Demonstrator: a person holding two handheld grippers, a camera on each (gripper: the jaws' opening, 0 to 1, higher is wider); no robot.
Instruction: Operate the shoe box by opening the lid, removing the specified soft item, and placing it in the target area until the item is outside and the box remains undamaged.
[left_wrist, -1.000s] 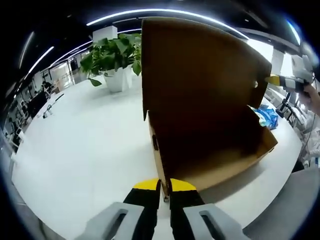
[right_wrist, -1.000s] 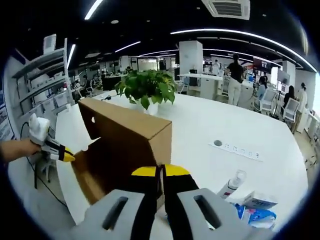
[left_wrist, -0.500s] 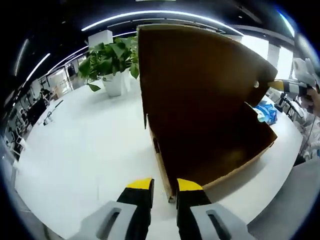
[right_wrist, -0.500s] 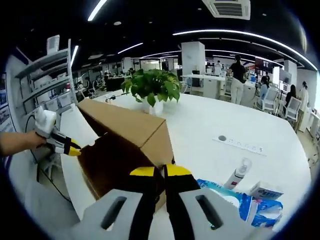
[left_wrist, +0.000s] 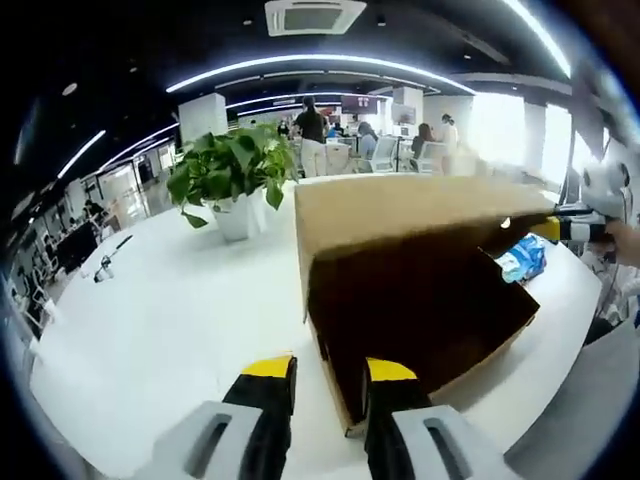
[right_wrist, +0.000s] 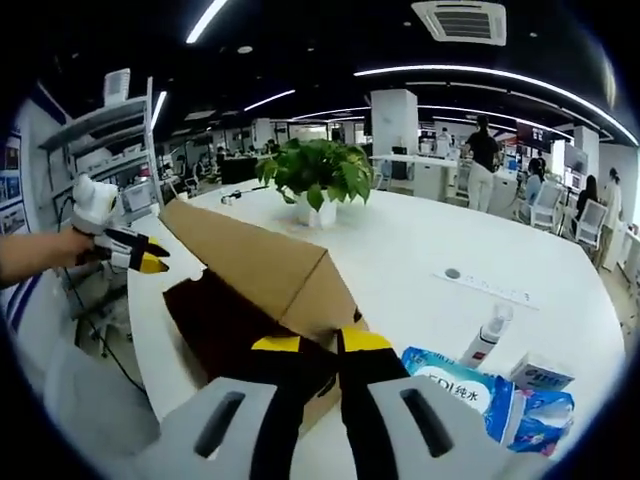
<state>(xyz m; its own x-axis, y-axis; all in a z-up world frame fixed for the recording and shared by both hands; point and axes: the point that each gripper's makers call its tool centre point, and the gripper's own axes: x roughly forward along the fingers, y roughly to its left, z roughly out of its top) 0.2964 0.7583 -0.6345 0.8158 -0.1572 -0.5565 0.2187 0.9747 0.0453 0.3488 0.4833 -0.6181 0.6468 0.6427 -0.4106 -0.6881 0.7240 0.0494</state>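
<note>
On the white round tabletop (left_wrist: 150, 330) the brown cardboard shoe box (left_wrist: 420, 300) is lying with its hinged lid (right_wrist: 255, 262) partly raised and slanting over the dark opening. The left gripper (left_wrist: 330, 372) is sitting at the box's near corner with its yellow-tipped jaws apart, straddling the cardboard edge without clamping it. In the right gripper view the right gripper (right_wrist: 310, 345) is resting at the opposite end of the box, its jaws standing slightly apart over the rim; whether they are pinching the cardboard I cannot tell.

The step in hand looks like getting the lid fully open. To do it well, the left jaws should be closing on the lid's free edge rather than the box wall, then swinging it back along the hinge line in an arc, not pulling straight up (cardboard creases easily at the fold). The other gripper should be steadying the base so the box is not sliding across the smooth tabletop.

The soft item cannot be made out inside the shadowed interior. A blue-and-white soft packet (right_wrist: 465, 392) is lying on the tabletop just beside the box, near a small white spray bottle (right_wrist: 483, 335); a leafy green potted plant (left_wrist: 228, 175) is standing well apart behind.
</note>
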